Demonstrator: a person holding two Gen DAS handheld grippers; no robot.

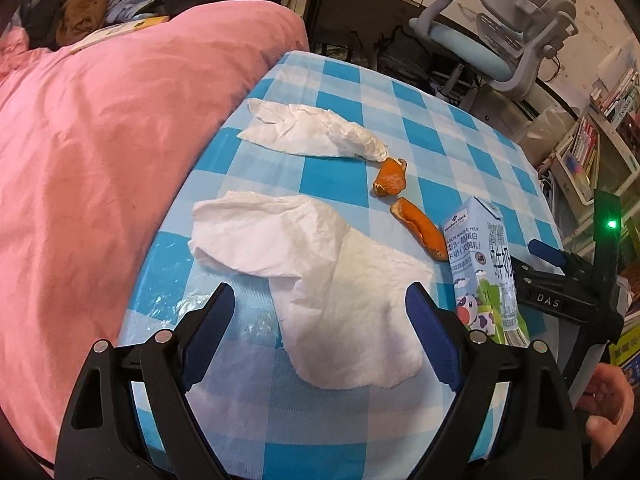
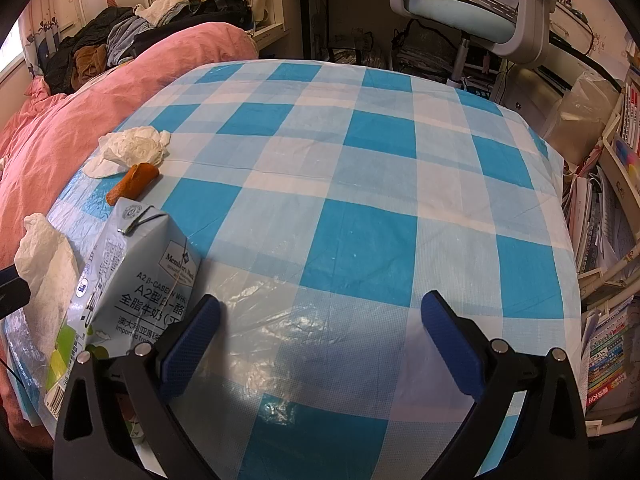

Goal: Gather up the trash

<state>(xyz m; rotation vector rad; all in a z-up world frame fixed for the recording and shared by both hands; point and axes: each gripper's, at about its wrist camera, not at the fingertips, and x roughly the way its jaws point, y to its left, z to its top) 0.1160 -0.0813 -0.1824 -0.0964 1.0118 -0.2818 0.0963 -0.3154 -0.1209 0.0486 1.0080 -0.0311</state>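
On the blue-checked table [image 1: 420, 120] lie a large white tissue [image 1: 320, 272], a smaller crumpled tissue [image 1: 316, 132] farther back, and two orange peels [image 1: 390, 178] [image 1: 420, 226]. A light-blue milk carton [image 1: 484, 272] stands at the right. My left gripper [image 1: 320, 312] is open, its jaws either side of the large tissue's near part. My right gripper [image 2: 320, 316] is open and empty over bare tablecloth [image 2: 360, 160], with the milk carton [image 2: 136, 272] just left of its left finger. An orange peel [image 2: 134, 182] and the crumpled tissue [image 2: 132, 150] show beyond the carton.
A pink duvet [image 1: 100, 160] covers the bed left of the table, with piled clothes [image 1: 100, 0] behind. A grey-blue office chair [image 1: 500, 32] stands past the far edge. Bookshelves [image 2: 608, 240] line the right side.
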